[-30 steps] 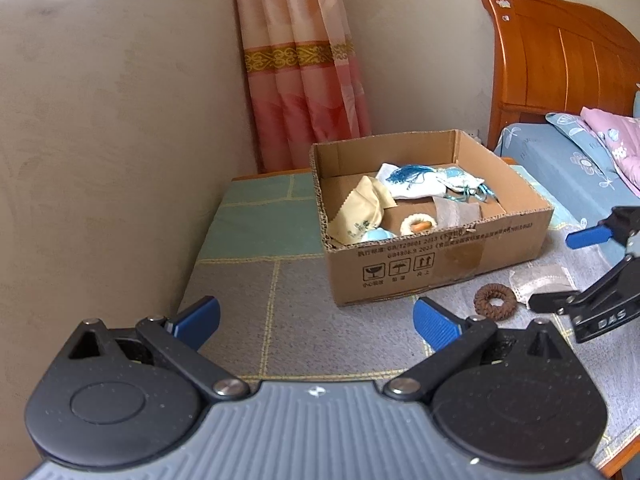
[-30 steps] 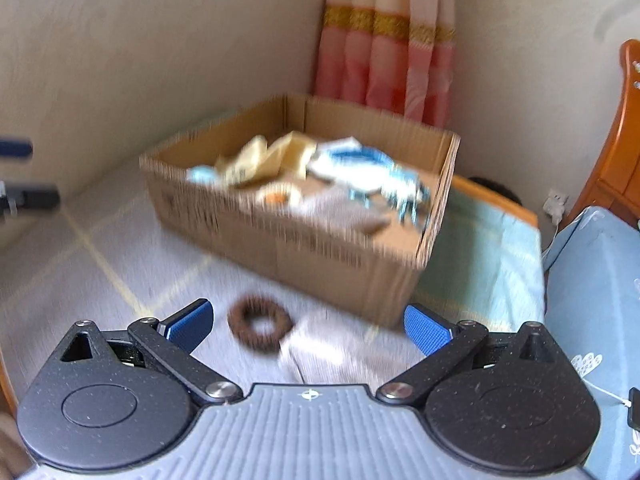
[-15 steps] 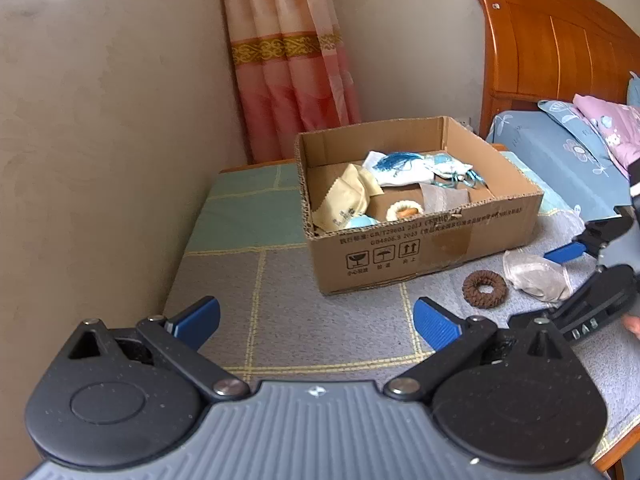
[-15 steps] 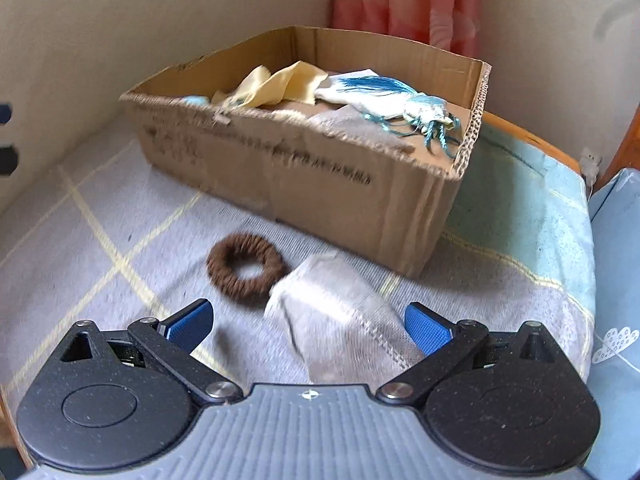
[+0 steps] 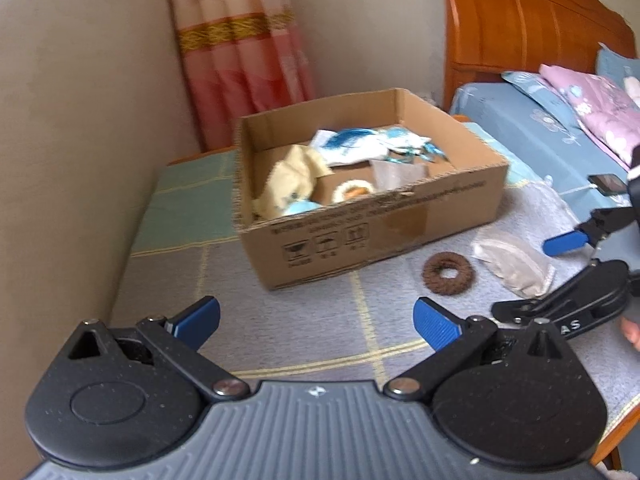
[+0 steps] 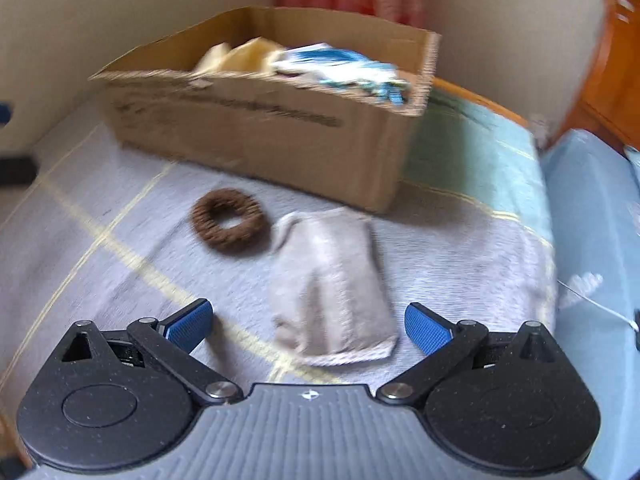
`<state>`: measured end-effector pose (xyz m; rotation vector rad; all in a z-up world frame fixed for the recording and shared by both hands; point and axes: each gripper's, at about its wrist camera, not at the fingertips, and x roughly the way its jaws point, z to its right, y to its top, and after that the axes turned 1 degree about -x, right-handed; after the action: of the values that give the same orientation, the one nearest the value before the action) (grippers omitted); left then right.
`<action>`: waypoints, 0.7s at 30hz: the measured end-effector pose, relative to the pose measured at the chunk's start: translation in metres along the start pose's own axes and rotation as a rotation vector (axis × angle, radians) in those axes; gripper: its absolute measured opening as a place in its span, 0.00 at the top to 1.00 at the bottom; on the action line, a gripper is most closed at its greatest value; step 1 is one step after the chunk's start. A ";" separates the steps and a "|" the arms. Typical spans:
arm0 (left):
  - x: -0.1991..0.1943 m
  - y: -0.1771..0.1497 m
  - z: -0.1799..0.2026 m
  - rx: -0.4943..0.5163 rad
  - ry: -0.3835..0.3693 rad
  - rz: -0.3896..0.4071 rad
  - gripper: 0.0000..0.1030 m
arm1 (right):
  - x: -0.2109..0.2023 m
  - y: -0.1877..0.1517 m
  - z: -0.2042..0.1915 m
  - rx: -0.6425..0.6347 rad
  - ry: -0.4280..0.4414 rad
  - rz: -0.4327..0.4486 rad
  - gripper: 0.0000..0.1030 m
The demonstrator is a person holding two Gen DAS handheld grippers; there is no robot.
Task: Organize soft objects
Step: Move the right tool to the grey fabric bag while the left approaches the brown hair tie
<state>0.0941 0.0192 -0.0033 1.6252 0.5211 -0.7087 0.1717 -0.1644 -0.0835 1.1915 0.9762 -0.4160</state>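
Observation:
A grey cloth pouch [image 6: 328, 280] lies on the checked cover, with a brown fuzzy hair ring [image 6: 228, 220] just to its left. My right gripper [image 6: 308, 322] is open, its blue pads either side of the pouch's near end, a little above it. An open cardboard box [image 6: 256, 128] behind holds yellow cloth, a blue-and-white item and other soft things. In the left wrist view my left gripper [image 5: 316, 320] is open and empty over the cover, in front of the box [image 5: 372, 220]; the ring [image 5: 448, 273], pouch [image 5: 512, 266] and right gripper [image 5: 568, 276] lie to its right.
A beige wall [image 5: 80, 140] runs along the left. A pink curtain [image 5: 240, 52] hangs behind the box. A wooden headboard [image 5: 520, 28] and blue bedding with a pink pillow [image 5: 588, 96] are at the right. The cover's front edge [image 5: 616, 428] drops off at the right.
My right gripper has moved down and forward over the grey pouch, which now sits between its open pads. My left gripper has shifted slightly nearer the box, still open.

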 end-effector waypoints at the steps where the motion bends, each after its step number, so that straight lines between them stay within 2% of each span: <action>1: 0.002 0.001 0.003 0.010 -0.016 -0.004 0.01 | 0.000 0.000 0.001 0.013 -0.006 -0.001 0.00; 8: 0.033 0.007 0.035 0.080 -0.121 -0.047 0.01 | -0.007 -0.013 0.003 -0.004 0.010 0.038 0.00; 11: 0.049 0.007 0.047 0.098 -0.139 -0.077 0.01 | -0.007 -0.014 0.002 0.009 -0.001 0.042 0.00; 21: 0.084 0.011 0.060 0.060 -0.227 -0.104 0.02 | -0.009 -0.019 0.006 0.004 0.015 0.050 0.00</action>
<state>0.1522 -0.0461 -0.0594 1.5567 0.4244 -0.9818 0.1552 -0.1792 -0.0869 1.2213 0.9563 -0.3696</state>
